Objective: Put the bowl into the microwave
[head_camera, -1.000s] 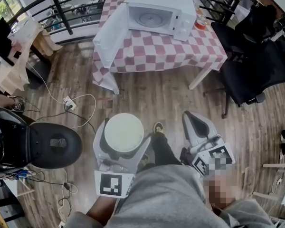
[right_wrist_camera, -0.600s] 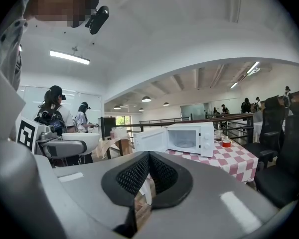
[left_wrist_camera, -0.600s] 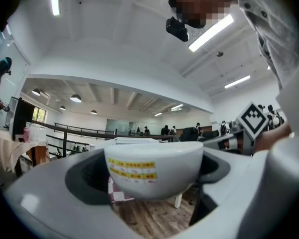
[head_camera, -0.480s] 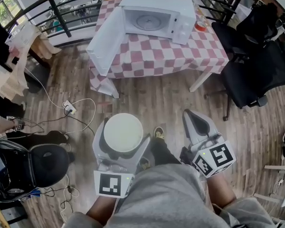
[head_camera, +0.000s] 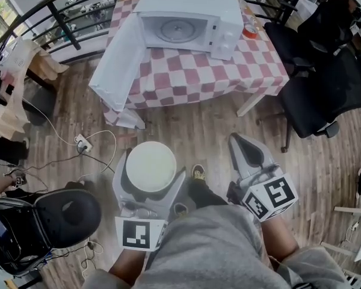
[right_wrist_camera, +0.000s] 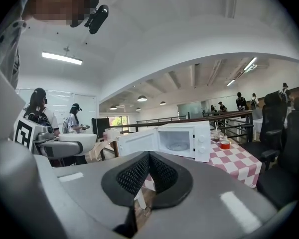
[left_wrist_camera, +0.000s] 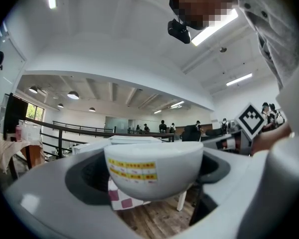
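Note:
A white bowl [head_camera: 150, 164] sits level between the jaws of my left gripper [head_camera: 149, 172], which is shut on it low in the head view, over the wooden floor. In the left gripper view the bowl [left_wrist_camera: 154, 169] fills the gap between the jaws and shows a yellow label. Ahead, a white microwave [head_camera: 186, 18] stands on a pink-and-white checked table [head_camera: 228, 65], its door [head_camera: 117, 59] swung wide open to the left, with only its glass turntable inside. My right gripper [head_camera: 245, 146] is shut and holds nothing. In its own view the microwave [right_wrist_camera: 182, 141] and the bowl [right_wrist_camera: 77, 137] also show.
Black office chairs [head_camera: 322, 83] stand right of the table. A red cup [head_camera: 250, 31] sits on the table beside the microwave. A black bag [head_camera: 66, 209] lies at the lower left, near a power strip [head_camera: 81, 143] with cables. A dark railing [head_camera: 66, 17] runs behind the table.
The table and microwave have grown larger and drifted left in the head view, so I am closer to them. The bowl stays held in the left gripper; the right gripper stays shut.

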The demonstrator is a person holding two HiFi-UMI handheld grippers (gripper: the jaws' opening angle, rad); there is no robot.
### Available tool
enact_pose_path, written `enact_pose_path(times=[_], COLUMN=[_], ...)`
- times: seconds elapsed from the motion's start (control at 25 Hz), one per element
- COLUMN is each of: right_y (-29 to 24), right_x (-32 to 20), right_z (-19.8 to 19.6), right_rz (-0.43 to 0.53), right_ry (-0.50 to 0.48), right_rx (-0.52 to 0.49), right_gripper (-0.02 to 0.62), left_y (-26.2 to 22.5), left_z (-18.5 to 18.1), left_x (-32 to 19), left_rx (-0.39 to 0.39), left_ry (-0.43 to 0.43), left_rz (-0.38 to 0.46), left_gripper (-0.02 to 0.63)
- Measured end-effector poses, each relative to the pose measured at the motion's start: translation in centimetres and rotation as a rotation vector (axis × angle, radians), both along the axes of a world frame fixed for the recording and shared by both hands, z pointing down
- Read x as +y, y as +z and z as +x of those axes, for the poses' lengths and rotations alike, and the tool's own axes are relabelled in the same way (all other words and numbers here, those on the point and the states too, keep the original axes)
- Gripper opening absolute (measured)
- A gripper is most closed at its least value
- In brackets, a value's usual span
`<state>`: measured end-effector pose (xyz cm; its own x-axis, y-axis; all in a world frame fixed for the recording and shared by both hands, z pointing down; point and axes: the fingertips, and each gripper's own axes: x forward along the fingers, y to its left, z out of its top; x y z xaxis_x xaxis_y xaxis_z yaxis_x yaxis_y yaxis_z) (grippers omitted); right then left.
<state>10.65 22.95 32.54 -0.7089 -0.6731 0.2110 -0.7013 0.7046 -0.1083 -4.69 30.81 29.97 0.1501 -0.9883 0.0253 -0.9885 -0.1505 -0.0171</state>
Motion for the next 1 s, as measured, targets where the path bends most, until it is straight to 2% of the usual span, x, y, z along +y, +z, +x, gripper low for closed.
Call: enact_pose_path(times=[0.36, 0.52, 1.0], right_y=[0.0, 0.0, 0.0], right_x=[-6.1, -8.2, -12.9], right_z=[-0.2, -0.2, 0.5], right_rz=[-0.016, -0.017, -0.011], right_ry=[-0.033, -0.056, -0.094], right_rx=[-0.015, -0.025, -0.052], right_gripper=[-0.002, -0.002, -0.002], left_y=[-0.3, -0.7, -0.8], left_z=[0.2, 0.4, 1.9], left_x=[-5.7, -7.9, -12.2], left_rx=[-0.005, -0.025, -0.037], left_ry=[-0.031, -0.048, -0.07], left_rz=[-0.024, -0.008, -0.013], left_gripper=[0.505, 0.505, 0.505])
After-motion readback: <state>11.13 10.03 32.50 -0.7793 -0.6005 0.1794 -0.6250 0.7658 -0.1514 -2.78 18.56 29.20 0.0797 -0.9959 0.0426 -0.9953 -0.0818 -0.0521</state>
